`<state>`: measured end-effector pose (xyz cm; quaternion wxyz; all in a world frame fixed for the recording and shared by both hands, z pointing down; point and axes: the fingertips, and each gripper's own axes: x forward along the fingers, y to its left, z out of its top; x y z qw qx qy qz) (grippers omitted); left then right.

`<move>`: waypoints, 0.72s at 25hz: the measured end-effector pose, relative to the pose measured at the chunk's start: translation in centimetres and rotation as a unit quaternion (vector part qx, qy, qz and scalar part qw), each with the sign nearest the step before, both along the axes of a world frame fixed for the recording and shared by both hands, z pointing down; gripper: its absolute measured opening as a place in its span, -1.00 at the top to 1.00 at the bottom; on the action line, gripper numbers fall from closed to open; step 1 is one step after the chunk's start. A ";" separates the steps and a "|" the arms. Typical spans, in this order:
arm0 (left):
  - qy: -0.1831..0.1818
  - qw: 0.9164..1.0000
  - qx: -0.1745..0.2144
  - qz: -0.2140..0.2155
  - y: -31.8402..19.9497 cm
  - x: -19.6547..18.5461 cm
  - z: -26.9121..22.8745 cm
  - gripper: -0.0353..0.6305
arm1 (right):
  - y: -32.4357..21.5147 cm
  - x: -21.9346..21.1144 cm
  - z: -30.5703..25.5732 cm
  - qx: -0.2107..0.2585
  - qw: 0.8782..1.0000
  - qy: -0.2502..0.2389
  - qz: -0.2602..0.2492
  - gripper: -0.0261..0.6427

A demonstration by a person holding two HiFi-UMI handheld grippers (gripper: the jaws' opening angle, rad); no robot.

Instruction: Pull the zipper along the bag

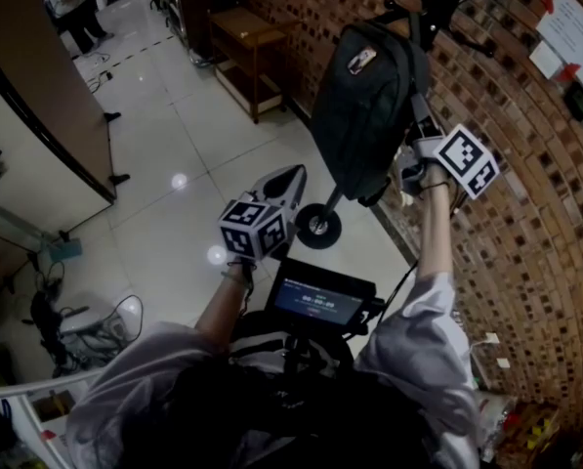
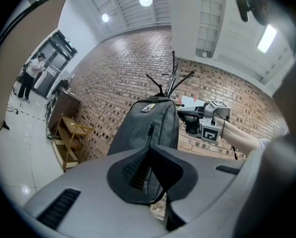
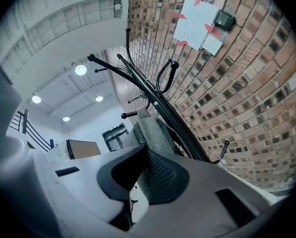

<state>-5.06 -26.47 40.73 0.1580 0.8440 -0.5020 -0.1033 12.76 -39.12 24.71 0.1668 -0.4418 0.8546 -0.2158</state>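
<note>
Fabric of the one grey bag (image 3: 156,133) runs down between the pads of the right gripper (image 3: 144,170), which is clenched on the bag's side edge. The bag's inside does not show. The left gripper (image 2: 148,168) has its jaws drawn together near the bag's lower front. A thin dark cord (image 2: 161,197) hangs under them, possibly pinched, though the left gripper view is too dark there to be sure. One zipper (image 2: 150,131) runs up the front panel. The bag hangs on one black coat stand (image 3: 152,90) against the brick wall (image 1: 525,223). Two grippers are in view, and one wooden shelf unit (image 1: 244,42) stands farther along the wall.
</note>
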 end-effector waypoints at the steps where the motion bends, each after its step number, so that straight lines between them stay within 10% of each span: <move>1: -0.001 1.000 0.000 0.001 0.0 0.1 0.0 0.87 | 0.2 0.0 0.2 -0.006 1.000 -0.005 0.001 0.93; 18: -0.006 1.000 -0.004 0.015 -0.1 1.8 0.1 0.87 | 1.6 0.8 3.2 -0.019 1.000 -0.014 0.003 0.92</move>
